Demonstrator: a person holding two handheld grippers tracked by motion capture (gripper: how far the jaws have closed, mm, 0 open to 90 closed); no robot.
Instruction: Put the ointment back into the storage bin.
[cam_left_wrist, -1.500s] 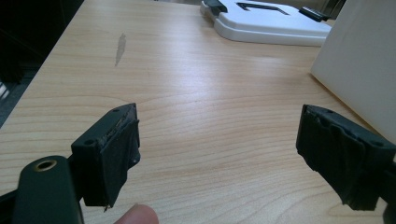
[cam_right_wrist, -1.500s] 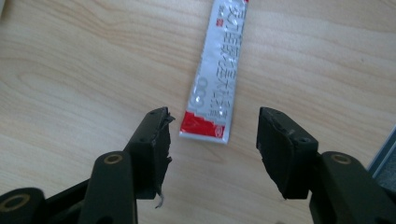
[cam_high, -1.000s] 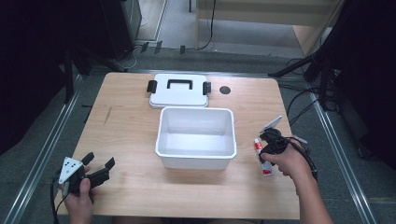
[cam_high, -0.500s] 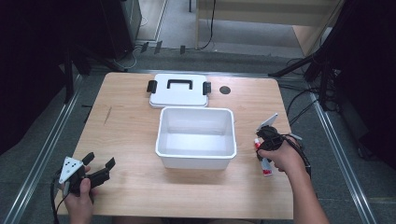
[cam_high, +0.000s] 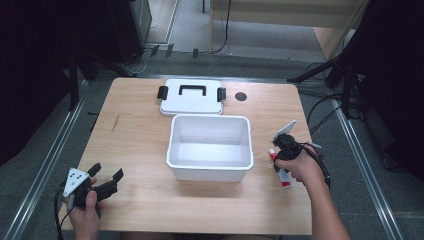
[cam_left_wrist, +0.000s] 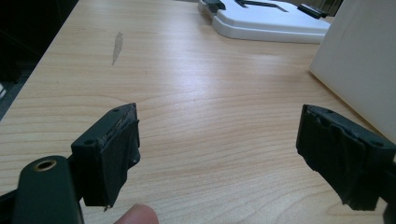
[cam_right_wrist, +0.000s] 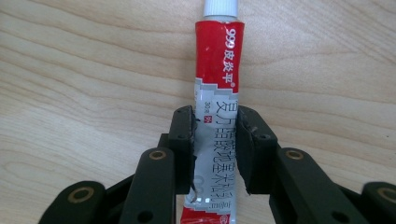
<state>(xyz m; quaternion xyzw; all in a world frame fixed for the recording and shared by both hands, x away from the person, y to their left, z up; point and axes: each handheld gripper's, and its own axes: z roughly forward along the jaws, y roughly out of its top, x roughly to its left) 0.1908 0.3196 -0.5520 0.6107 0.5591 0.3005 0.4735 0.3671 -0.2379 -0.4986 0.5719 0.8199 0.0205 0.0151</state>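
A red, grey and white tube (cam_right_wrist: 217, 60) with a white cap lies flat on the wooden table (cam_high: 140, 140), right of the white bin. My right gripper (cam_right_wrist: 215, 116) points down onto it. Its jaws have just been closing and both pads now press the tube's grey middle. From above, the tube (cam_high: 285, 180) shows under the hand holding the right gripper (cam_high: 281, 149). My left gripper (cam_high: 106, 171) rests at the table's near left corner. Its jaws (cam_left_wrist: 219, 116) stand wide open over bare wood with nothing between them.
An empty white bin (cam_high: 210, 119) stands mid-table, its wall (cam_left_wrist: 359, 60) showing at the right of the left gripper view. The bin's white lid (cam_high: 191, 97) with black handle and clips lies behind it. A small black round mark (cam_high: 241, 96) sits beside the lid.
The right hand has edged slightly toward the bin while staying over the tube. The left hand and gripper have not moved.
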